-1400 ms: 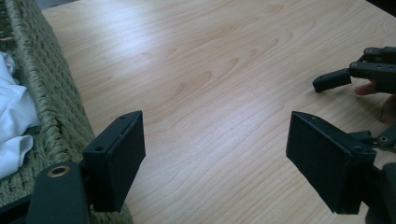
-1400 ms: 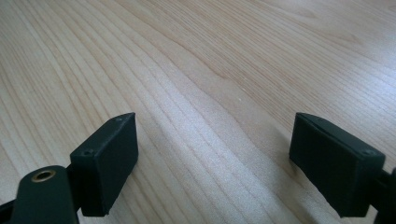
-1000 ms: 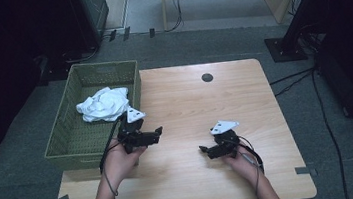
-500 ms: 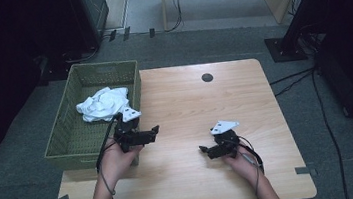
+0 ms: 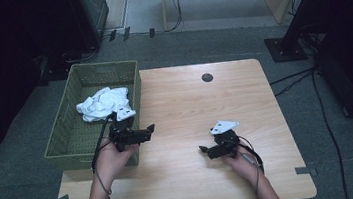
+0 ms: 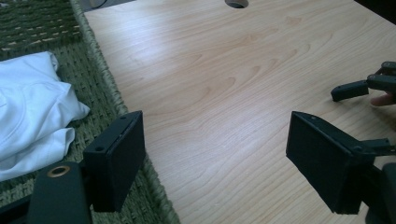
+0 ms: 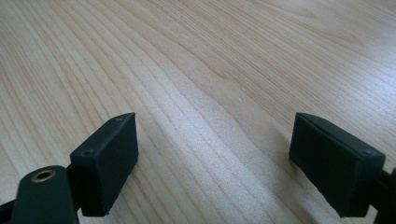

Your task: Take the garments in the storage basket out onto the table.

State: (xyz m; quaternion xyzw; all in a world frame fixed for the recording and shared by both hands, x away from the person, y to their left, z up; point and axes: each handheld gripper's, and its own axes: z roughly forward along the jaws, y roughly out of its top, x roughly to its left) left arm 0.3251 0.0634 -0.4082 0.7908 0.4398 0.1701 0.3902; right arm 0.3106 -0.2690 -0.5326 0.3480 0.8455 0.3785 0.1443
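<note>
A crumpled white cloth (image 5: 102, 102) lies inside a green woven basket (image 5: 70, 136) at the table's left side; the left gripper view has the cloth (image 6: 32, 121) at its left, on the basket floor (image 6: 28, 28). My left gripper (image 5: 149, 130) hovers by the basket's right wall, jaws wide apart and empty (image 6: 215, 158), straddling the wall and the bare wood. My right gripper (image 5: 204, 149) sits low over the table right of centre, open with nothing between its jaws (image 7: 212, 168).
The light wooden table (image 5: 185, 103) has a round cable hole (image 5: 207, 77) near its far edge. Grey carpet, cables and dark equipment stands surround it. In the left gripper view, the other gripper's jaw tip (image 6: 350, 89) is at the far right.
My left gripper has drifted slightly left and toward the person along the basket's right wall. The right gripper has stayed put.
</note>
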